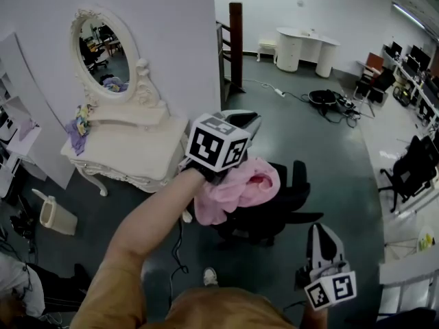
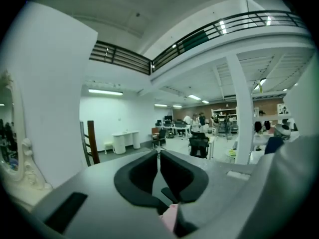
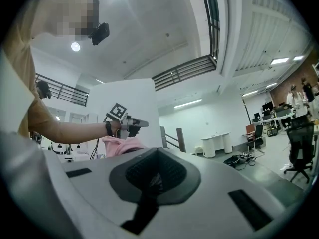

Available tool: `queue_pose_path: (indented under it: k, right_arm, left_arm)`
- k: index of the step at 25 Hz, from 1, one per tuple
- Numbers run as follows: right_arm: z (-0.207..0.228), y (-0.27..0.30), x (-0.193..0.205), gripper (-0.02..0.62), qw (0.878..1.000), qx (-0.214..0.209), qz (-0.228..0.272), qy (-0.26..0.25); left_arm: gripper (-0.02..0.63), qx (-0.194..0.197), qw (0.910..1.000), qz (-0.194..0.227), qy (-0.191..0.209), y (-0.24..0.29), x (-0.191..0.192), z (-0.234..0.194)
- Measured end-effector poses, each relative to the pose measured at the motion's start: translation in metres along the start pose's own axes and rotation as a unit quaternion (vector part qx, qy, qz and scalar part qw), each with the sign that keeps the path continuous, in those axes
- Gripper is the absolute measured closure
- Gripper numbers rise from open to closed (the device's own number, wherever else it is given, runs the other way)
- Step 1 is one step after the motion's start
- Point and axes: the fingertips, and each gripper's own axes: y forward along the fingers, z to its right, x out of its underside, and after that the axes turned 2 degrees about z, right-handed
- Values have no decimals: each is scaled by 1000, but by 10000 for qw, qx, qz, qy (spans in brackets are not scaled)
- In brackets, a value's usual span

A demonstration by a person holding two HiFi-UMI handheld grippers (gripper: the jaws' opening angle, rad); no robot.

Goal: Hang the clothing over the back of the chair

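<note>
The pink clothing (image 1: 241, 187) lies bunched over a black office chair (image 1: 296, 184) in the head view. My left gripper (image 1: 251, 122) hovers just above it, pointing away from me, jaws drawn together to a thin slit with nothing between the tips. In the left gripper view only a pink scrap (image 2: 169, 217) shows, low beneath the left gripper (image 2: 158, 158). My right gripper (image 1: 322, 238) is held low at the right, off the chair, shut and empty. The right gripper view shows the right gripper (image 3: 156, 153) closed, the left gripper (image 3: 142, 124) above the pink clothing (image 3: 122, 145).
A white dressing table (image 1: 130, 149) with an oval mirror (image 1: 103, 50) stands at the left against a wall. A waste bin (image 1: 56, 214) sits on the floor beside it. Cables and gear (image 1: 329, 101) lie further off. More office chairs (image 1: 411, 166) stand at the right.
</note>
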Motion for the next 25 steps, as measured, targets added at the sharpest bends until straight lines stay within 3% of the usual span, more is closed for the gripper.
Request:
queue_pose_path:
  k: [1, 4, 10, 19, 25]
  right_arm:
    - [-5, 4, 2, 592, 10000, -61, -20, -7]
    - [-18, 13, 7, 592, 9996, -257, -100, -58]
    - [-42, 27, 8, 592, 9982, -539, -226, -143]
    - [-64, 35, 11, 592, 9961, -811, -294, -175]
    - [-71, 40, 16, 591, 9956, -859, -333, -148]
  left_arm:
    - [598, -193, 9996, 178, 141, -10, -6, -6]
    - [601, -597, 9940, 680, 612, -39, -27, -15]
    - [603, -933, 9856, 1086, 897, -90, -43, -30]
    - [603, -1170, 9769, 1506, 964, -142, -35, -42]
    - [603, -1357, 9745, 1616, 764, -177, -18, -54]
